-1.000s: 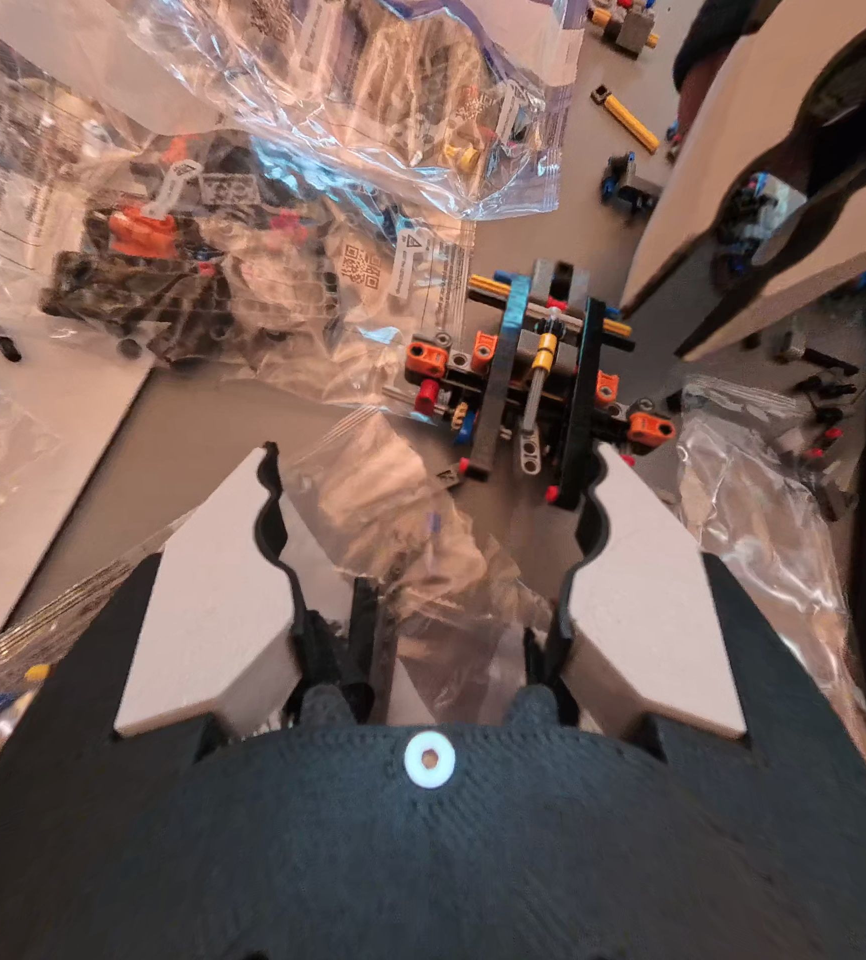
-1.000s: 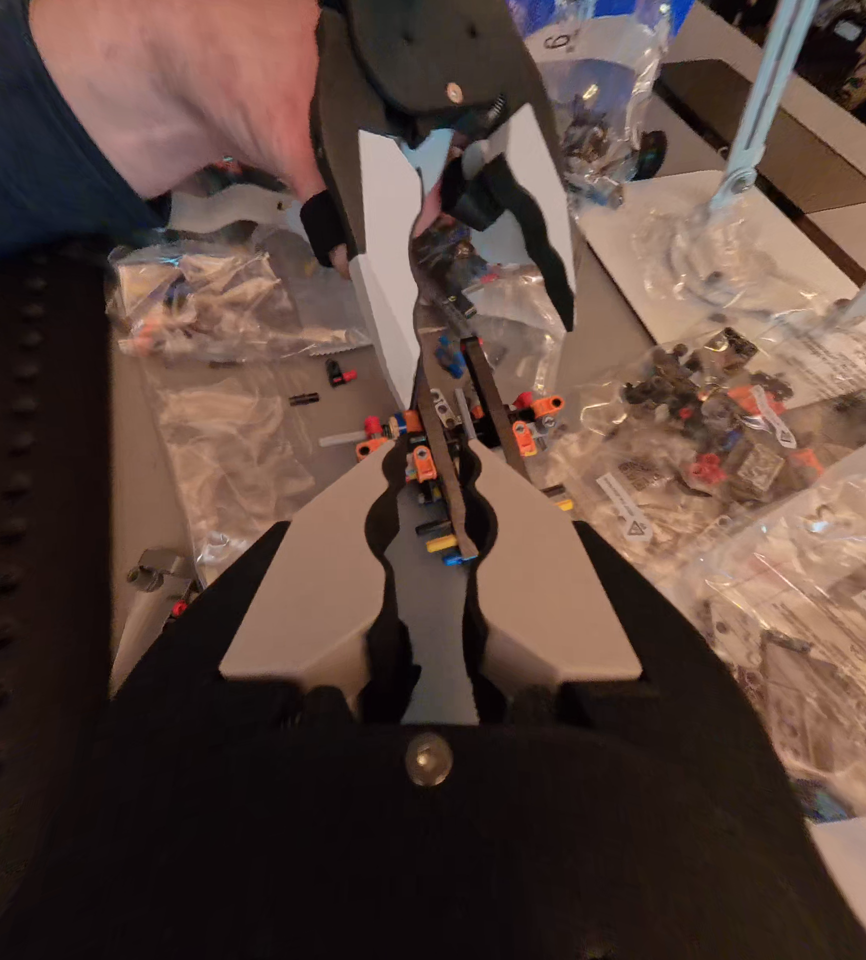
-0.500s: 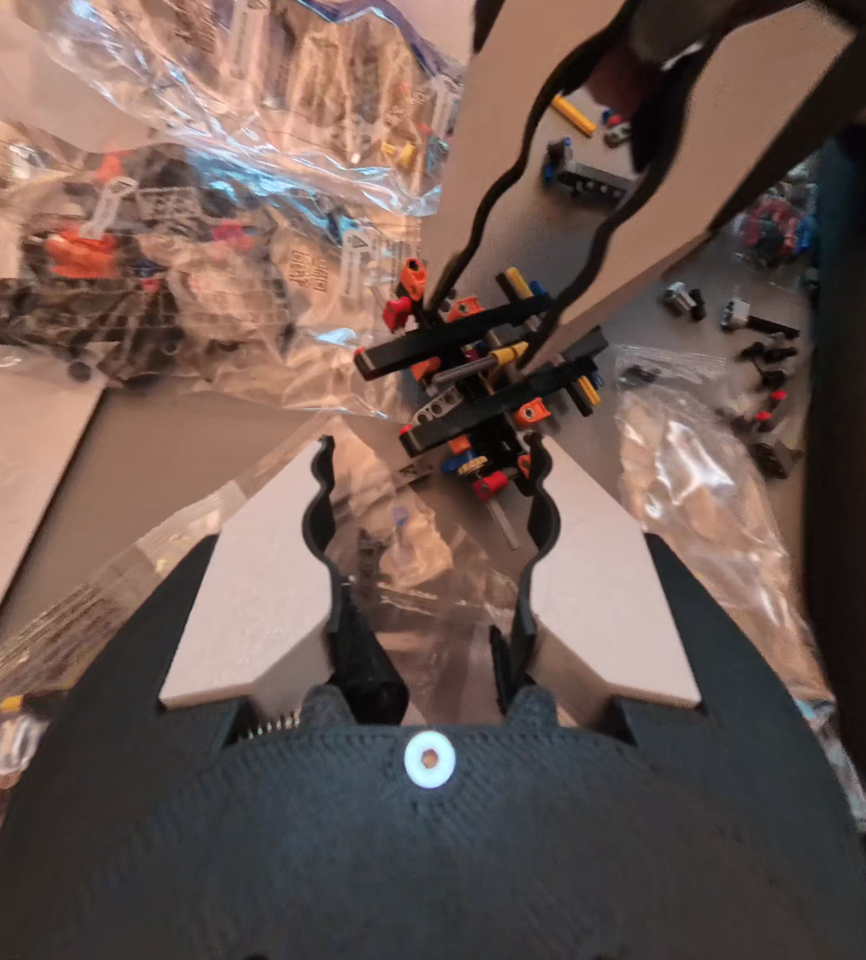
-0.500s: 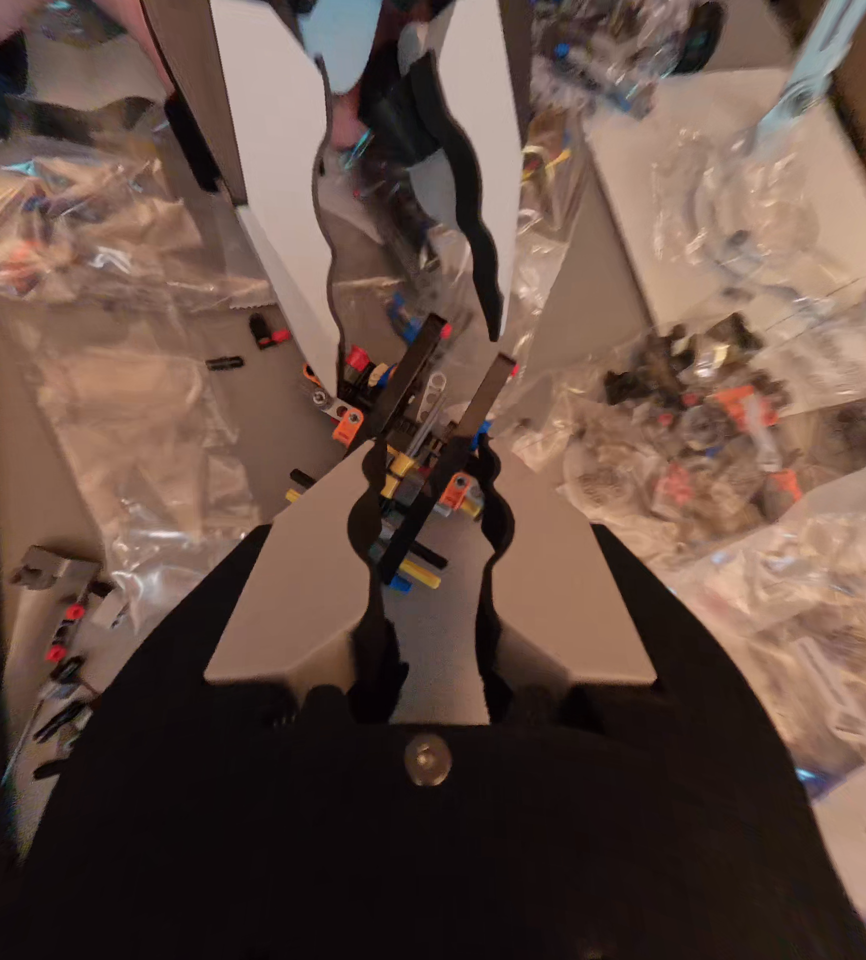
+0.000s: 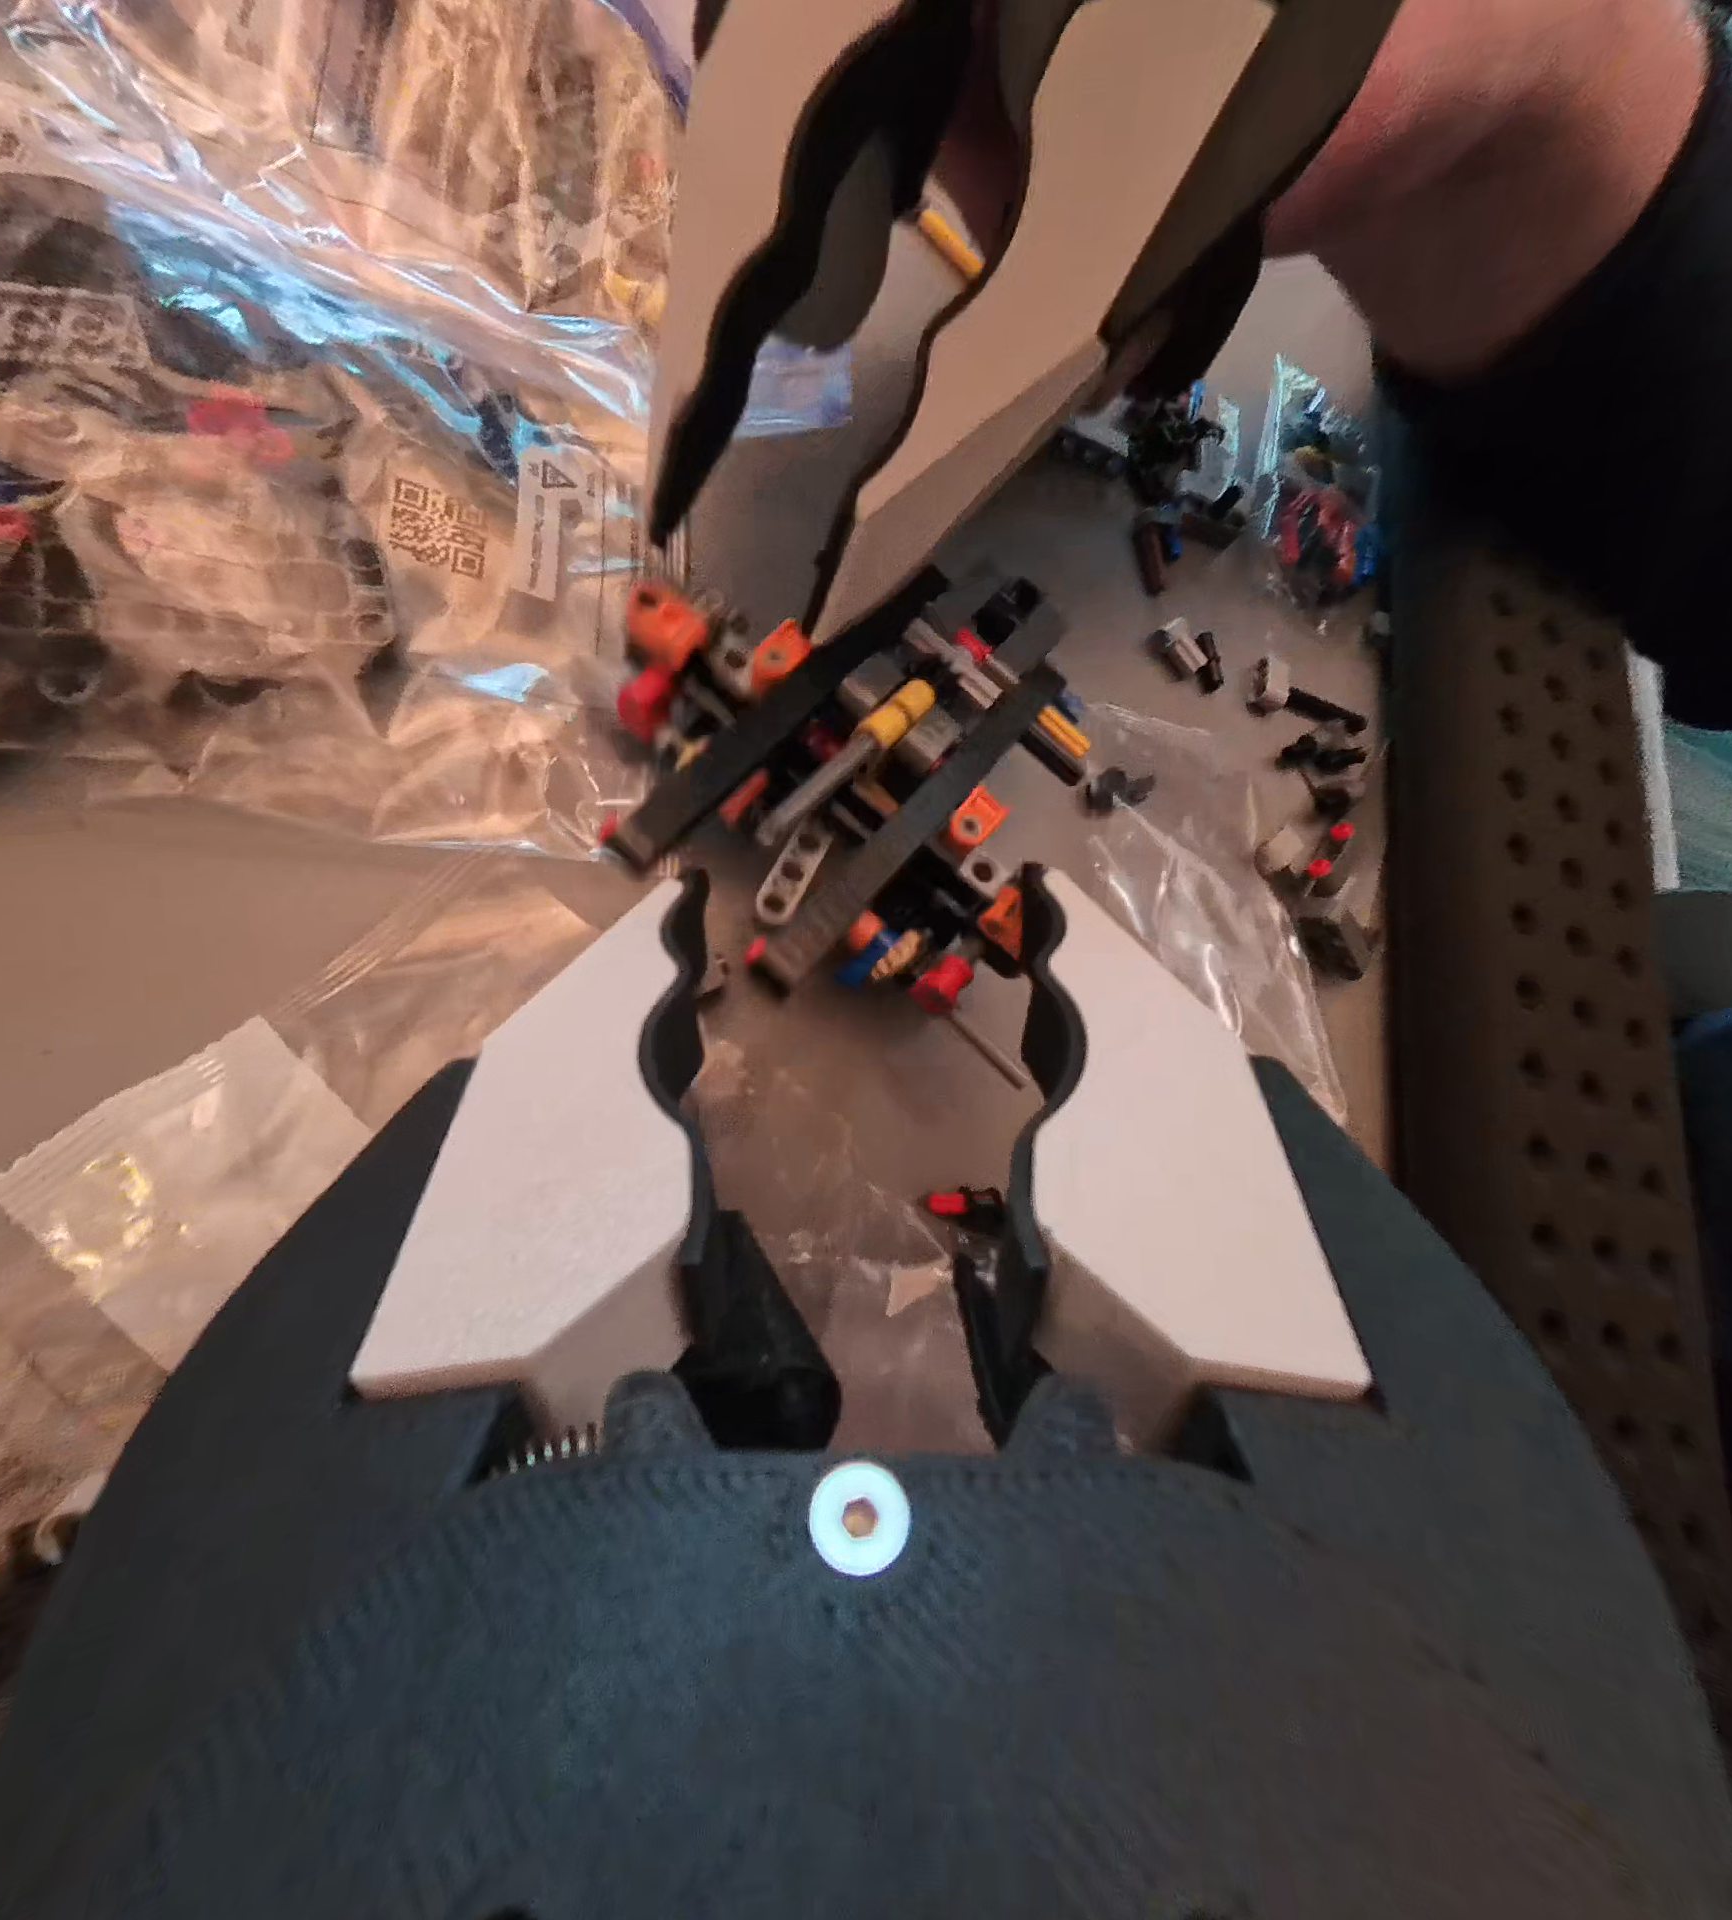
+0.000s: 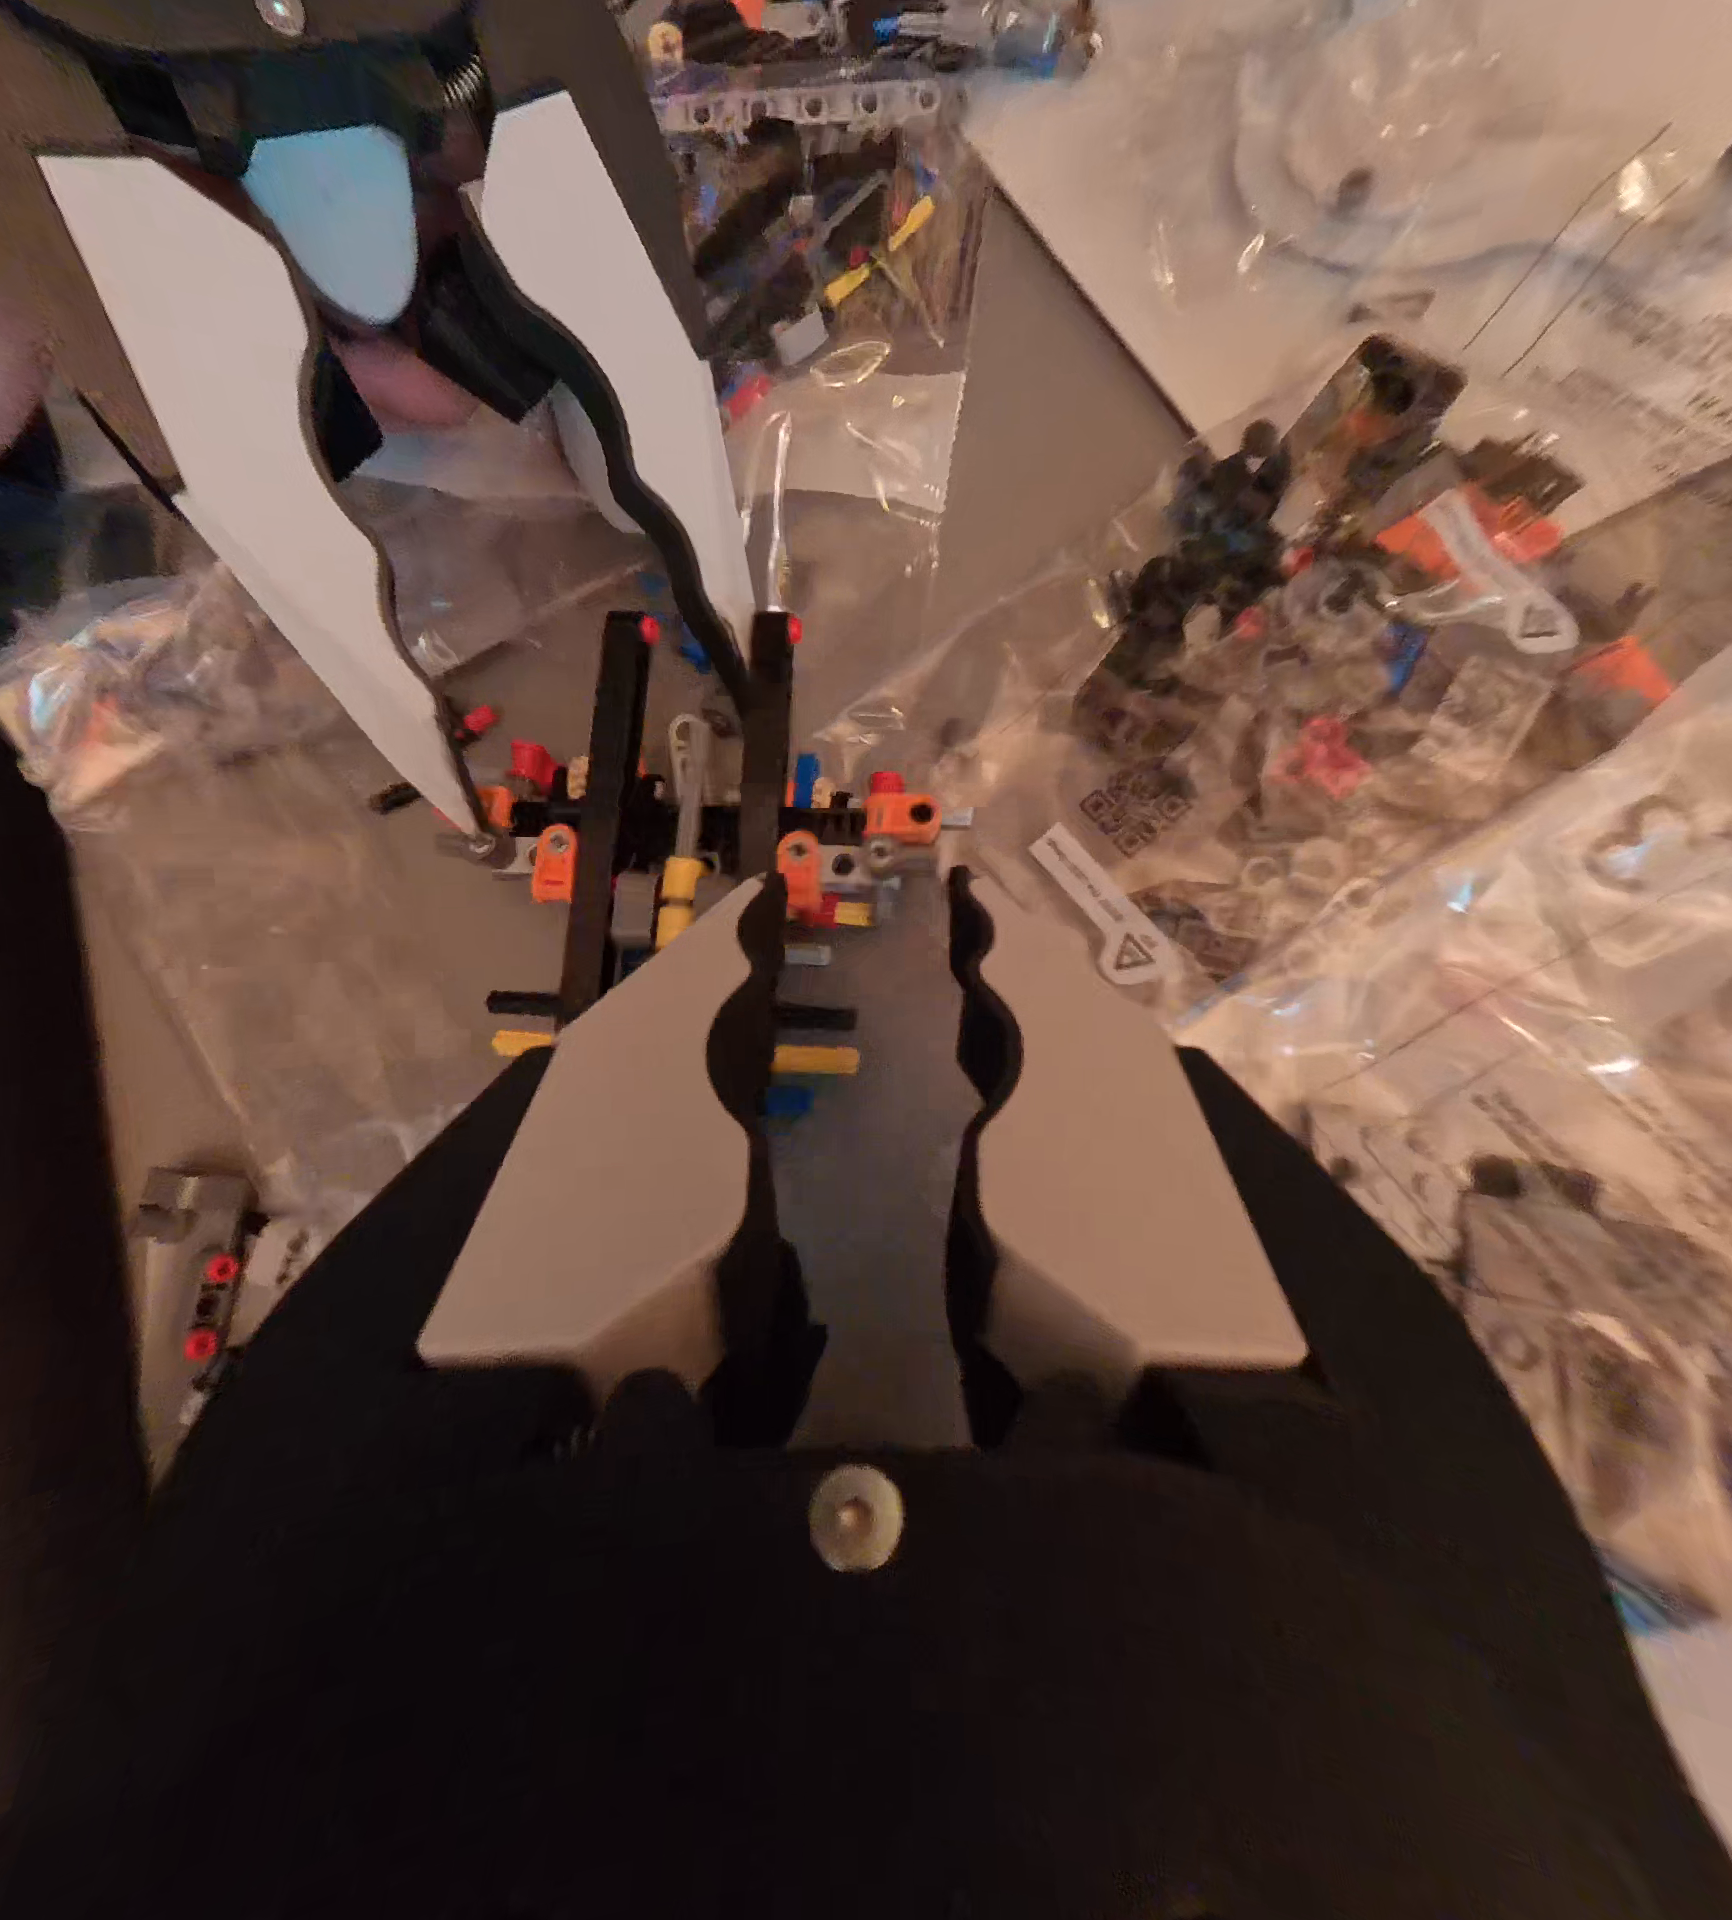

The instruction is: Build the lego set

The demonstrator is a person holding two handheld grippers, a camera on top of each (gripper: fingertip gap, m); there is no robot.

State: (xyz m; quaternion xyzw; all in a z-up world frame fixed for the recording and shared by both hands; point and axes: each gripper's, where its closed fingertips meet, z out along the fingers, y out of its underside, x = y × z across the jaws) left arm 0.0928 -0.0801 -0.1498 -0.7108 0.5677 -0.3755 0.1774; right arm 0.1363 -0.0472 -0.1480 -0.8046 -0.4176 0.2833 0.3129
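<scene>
Knobbly black-beamed lego assembly [image 5: 841, 790], crinkled bags [image 5: 218, 416]

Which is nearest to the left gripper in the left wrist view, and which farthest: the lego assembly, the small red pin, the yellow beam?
From the left gripper:
1. Small red pin, lying between its fingers.
2. Lego assembly, just ahead of the fingertips.
3. Yellow beam, far ahead, behind the right gripper.

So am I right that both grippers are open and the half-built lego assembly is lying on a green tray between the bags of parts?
Not quite: there is no green tray. The lego assembly lies directly on the grey table, as the right wrist view shows. The rest holds: the left gripper and right gripper are both open, with bags of parts alongside.
</scene>
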